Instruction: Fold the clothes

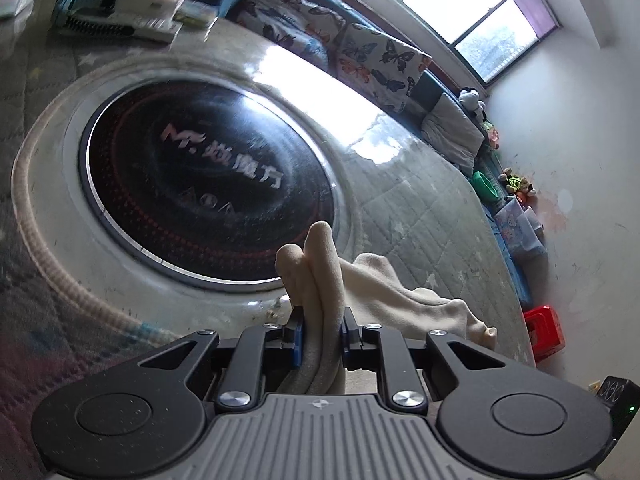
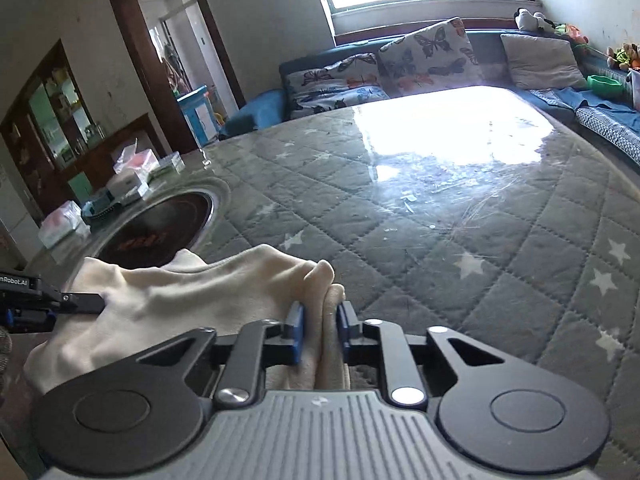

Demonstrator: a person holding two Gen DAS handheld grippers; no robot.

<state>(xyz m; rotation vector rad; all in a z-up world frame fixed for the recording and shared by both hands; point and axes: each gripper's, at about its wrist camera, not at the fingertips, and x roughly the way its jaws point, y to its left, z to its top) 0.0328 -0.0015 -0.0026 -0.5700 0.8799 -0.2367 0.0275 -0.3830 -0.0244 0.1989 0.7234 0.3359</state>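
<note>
Two hand-held grippers lift a cream garment (image 2: 168,300) above a glass-topped table (image 2: 440,208) laid over a grey quilted, star-printed cover.

At the far left of the right wrist view, a dark cabinet (image 2: 52,120) with glass doors holds shelved items too blurred to name. On the table's left end sit plastic-wrapped packs and small boxes (image 2: 132,176); what is inside them cannot be told.

Next along, a round black cooktop (image 1: 208,176) with pale lettering is set into the table. Just in front of it, the left gripper (image 1: 322,332) pinches a bunched fold of the cream cloth between its blue-padded jaws, the fabric rising past the fingertips and trailing off to the right.

The right gripper (image 2: 320,320) likewise clamps a thick gather of the same garment, which sags leftward between the two tools, over the table edge near the cooktop.

Farther right, a blue sofa (image 2: 600,112) carries butterfly-print cushions (image 2: 428,52), a grey pillow (image 2: 540,60), soft toys and a green bowl (image 2: 604,84), whose contents are not visible. A red container (image 1: 544,332) stands by the wall.
</note>
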